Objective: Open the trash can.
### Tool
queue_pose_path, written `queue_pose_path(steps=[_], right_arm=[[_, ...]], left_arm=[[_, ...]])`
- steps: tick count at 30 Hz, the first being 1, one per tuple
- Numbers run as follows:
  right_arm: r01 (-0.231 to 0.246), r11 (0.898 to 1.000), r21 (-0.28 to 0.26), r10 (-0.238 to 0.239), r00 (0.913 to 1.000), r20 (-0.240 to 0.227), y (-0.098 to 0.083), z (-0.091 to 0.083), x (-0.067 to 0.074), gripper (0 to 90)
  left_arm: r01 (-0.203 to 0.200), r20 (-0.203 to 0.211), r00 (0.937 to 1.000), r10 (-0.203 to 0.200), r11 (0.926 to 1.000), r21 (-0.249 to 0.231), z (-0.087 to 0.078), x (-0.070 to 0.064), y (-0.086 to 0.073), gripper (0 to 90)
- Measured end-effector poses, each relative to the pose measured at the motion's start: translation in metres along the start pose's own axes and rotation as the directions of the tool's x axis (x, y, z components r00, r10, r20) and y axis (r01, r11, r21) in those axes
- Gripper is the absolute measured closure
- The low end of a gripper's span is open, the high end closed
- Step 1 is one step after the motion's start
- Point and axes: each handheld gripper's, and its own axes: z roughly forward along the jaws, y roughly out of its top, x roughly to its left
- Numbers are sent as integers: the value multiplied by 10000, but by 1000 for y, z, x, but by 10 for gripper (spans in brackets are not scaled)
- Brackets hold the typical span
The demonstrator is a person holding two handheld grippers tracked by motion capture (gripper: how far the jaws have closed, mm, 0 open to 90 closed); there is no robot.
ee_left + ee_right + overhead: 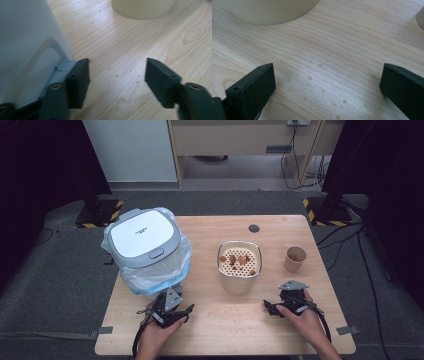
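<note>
The beige strainer cup point(239, 266) (brown pieces on its perforated top) stands between and beyond the left gripper point(167, 311) and right gripper point(291, 304), both spread wide, empty.

One wooden table point(225, 320) stands in the high view. On it are three containers: one white bin point(145, 247) with a grey-edged lid and a plastic liner, one cream strainer pot point(239, 267) with a perforated insert, and one small paper cup point(294, 259). Several reddish-brown pieces lie on the insert, about five, too small to count surely. Two hands come in from the near edge, each with one gripper: one left gripper point(167, 310) and one right gripper point(289, 302). Each gripper has two black jaws.
</note>
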Motion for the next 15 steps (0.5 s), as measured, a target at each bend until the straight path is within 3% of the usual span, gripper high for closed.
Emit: queue_pose_path(steps=[8,13,14,15], right_arm=[[191,9998,8,-191,9997,-174,-2,-3,-3,8],[138,9999,4,-138,9997,-184,-4,-4,-3,8],[209,9998,1,-209,9996,-196,-4,-5,-3,8],[209,9998,1,-209,9996,-196,-4,-5,-3,8]], left_arm=[[-109,-300,9995,112,9999,113,-5,0,1,664],[333,-813,9961,-332,9994,0,-4,5,-1,774],[-184,-1042,9944,190,9998,73,-5,14,-1,791],[-184,-1042,9944,190,9998,73,-5,14,-1,810]])
